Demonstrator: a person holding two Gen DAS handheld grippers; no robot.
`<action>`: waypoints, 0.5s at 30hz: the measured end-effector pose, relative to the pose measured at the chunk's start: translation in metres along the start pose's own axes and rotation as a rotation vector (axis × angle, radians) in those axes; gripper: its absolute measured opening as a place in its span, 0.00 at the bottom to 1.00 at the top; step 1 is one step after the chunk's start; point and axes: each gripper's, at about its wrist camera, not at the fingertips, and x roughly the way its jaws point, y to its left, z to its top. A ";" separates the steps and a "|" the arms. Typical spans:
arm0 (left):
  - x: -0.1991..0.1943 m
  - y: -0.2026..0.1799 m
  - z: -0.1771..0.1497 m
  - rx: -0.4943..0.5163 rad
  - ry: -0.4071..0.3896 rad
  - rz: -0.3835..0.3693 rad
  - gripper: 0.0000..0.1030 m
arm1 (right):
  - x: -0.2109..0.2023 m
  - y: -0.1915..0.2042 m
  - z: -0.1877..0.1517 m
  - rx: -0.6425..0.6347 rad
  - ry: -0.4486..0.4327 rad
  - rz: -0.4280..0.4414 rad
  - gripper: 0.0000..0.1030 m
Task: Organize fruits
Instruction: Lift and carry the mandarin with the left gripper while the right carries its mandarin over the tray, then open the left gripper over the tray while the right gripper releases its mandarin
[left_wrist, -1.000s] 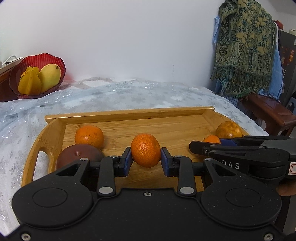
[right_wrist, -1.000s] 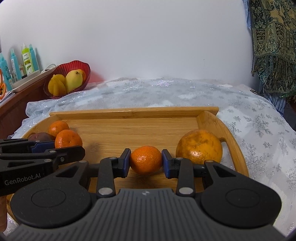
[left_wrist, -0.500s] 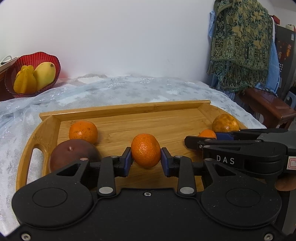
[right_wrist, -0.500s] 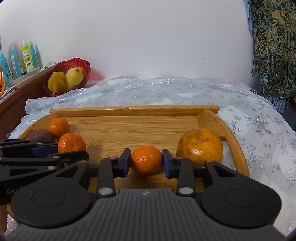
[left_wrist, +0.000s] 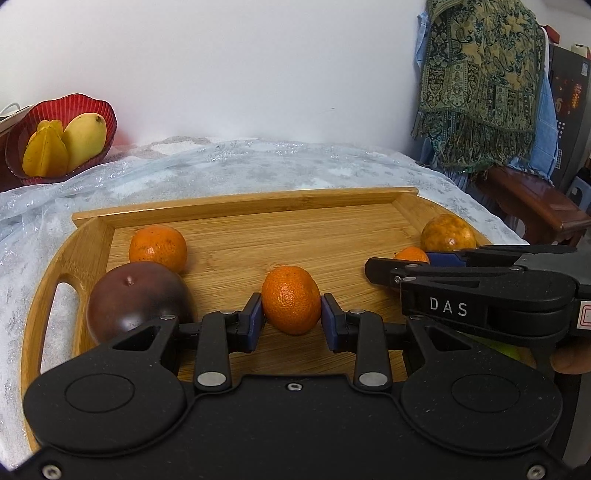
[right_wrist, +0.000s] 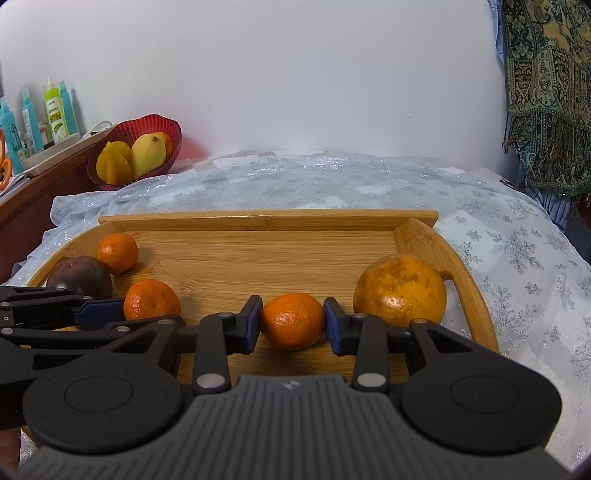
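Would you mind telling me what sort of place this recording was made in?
Probably a lived-in home room: a patterned shawl hangs by the wall, toiletry bottles line a wooden sideboard, and a red fruit bowl sits nearby.

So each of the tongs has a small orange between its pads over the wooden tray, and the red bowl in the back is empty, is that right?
Not quite. The red bowl isn't empty: the right wrist view shows a starfruit and a mango in it. The rest holds: the left tongs and right tongs each have a small orange between their pads over the wooden tray.
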 end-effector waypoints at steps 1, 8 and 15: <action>0.000 0.000 0.000 0.001 0.000 0.001 0.31 | 0.000 0.000 0.000 0.000 0.000 0.000 0.44; 0.000 0.000 0.000 0.002 -0.001 0.002 0.31 | 0.000 0.000 0.000 -0.001 0.001 0.000 0.48; 0.000 0.000 -0.001 0.006 0.000 0.004 0.34 | 0.000 0.001 -0.001 -0.001 0.000 0.000 0.59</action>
